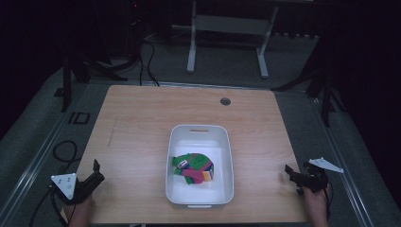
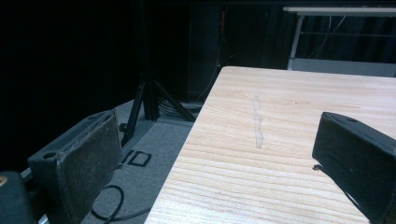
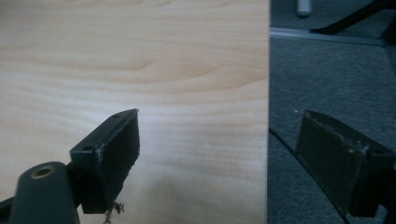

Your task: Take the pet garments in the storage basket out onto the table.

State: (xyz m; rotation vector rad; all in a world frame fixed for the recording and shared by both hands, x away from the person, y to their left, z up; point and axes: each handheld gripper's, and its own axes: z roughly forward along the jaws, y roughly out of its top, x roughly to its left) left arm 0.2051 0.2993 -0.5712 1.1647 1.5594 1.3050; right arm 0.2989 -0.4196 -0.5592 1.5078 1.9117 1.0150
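Observation:
A white plastic bin (image 1: 199, 137) stands on the wooden table (image 1: 142, 123), slightly toward the near side. Inside it lies a bundle of multicoloured cloth (image 1: 194, 169), green, pink and striped. My left gripper (image 1: 96, 171) rests at the table's near left corner, open, with nothing between its jaws; its own view has its fingers (image 2: 79, 163) wide apart over the table's left edge. My right gripper (image 1: 289, 173) sits at the near right edge, open and empty. Its fingers (image 3: 116, 154) straddle the table's right edge (image 3: 268, 116).
A round cable hole (image 1: 225, 101) sits near the table's far edge. A faint scuff mark (image 2: 257, 123) runs along the left part of the tabletop. Cables (image 1: 64, 151) lie on the grey floor at left, and a white desk frame (image 1: 227, 28) stands beyond the table.

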